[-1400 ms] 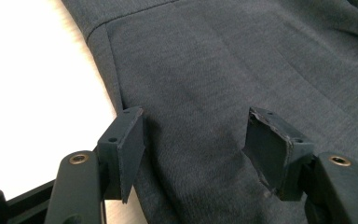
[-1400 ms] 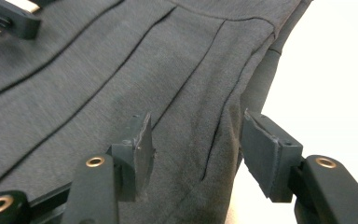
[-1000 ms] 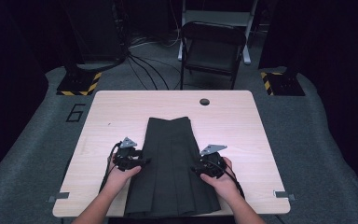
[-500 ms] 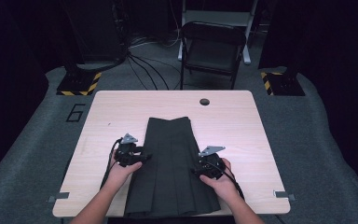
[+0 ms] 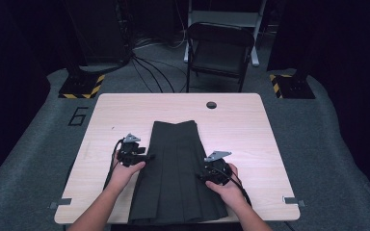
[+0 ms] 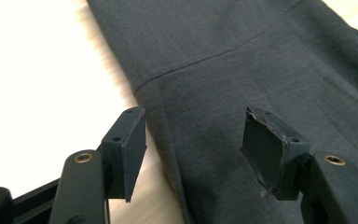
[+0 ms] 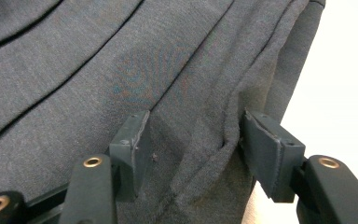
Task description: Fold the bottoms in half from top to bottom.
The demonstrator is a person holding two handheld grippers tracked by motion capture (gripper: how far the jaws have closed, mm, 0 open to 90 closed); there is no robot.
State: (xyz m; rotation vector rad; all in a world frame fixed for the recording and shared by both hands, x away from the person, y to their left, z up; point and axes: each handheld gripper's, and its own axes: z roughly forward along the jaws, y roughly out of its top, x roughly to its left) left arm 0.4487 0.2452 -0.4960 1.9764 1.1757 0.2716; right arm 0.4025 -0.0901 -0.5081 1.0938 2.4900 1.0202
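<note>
A dark grey pleated skirt [image 5: 176, 168] lies flat on the light wooden table [image 5: 250, 130], waistband at the far end, hem at the near edge. My left gripper [image 5: 147, 156] is at the skirt's left edge, open. In the left gripper view [image 6: 191, 140] one jaw is over bare table [image 6: 37, 70] and the other over the skirt [image 6: 242, 60], with the edge between them. My right gripper [image 5: 204, 174] rests on the skirt's right side. In the right gripper view [image 7: 191, 144] its jaws stand wide with a raised wrinkle of skirt [image 7: 98, 60] between them, near the cloth's edge.
A round cable hole [image 5: 211, 105] sits near the table's far edge. Behind the table stands a dark folding chair [image 5: 220, 50], with cables on the floor and yellow-black striped stand bases [image 5: 82, 86] at both sides. Bare tabletop flanks the skirt.
My left gripper has crept a little farther along the skirt's left edge, away from the person. The right gripper has stayed where it was.
</note>
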